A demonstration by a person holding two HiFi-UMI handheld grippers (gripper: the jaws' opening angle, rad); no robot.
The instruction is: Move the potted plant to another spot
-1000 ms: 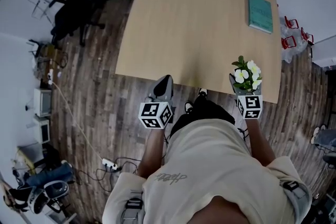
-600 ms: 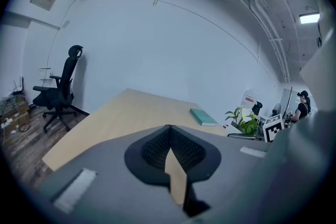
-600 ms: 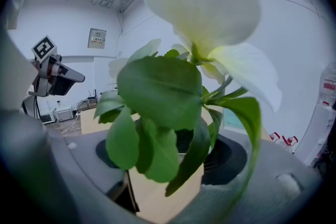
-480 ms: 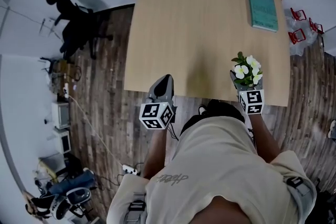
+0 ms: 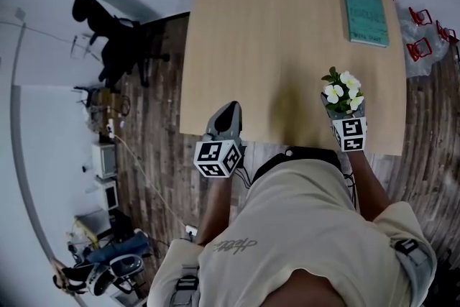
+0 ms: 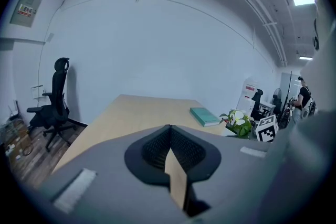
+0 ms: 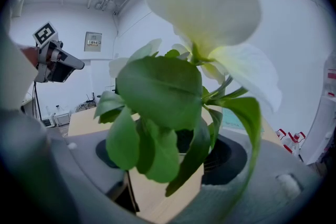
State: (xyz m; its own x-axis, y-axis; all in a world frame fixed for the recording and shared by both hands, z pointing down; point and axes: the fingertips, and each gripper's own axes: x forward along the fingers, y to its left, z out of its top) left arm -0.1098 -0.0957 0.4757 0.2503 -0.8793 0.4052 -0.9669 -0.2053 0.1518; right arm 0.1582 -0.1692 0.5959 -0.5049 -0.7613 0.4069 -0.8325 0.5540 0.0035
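White walls and a dark plank floor surround a pale wooden counter, with a black office chair off to its left. The right claw is clamped around the small potted plant with white flowers and green leaves, at the counter's near right edge; I cannot tell whether the plant touches the wood. The left claw is closed on nothing at the near edge. A teal book lies at the far right.
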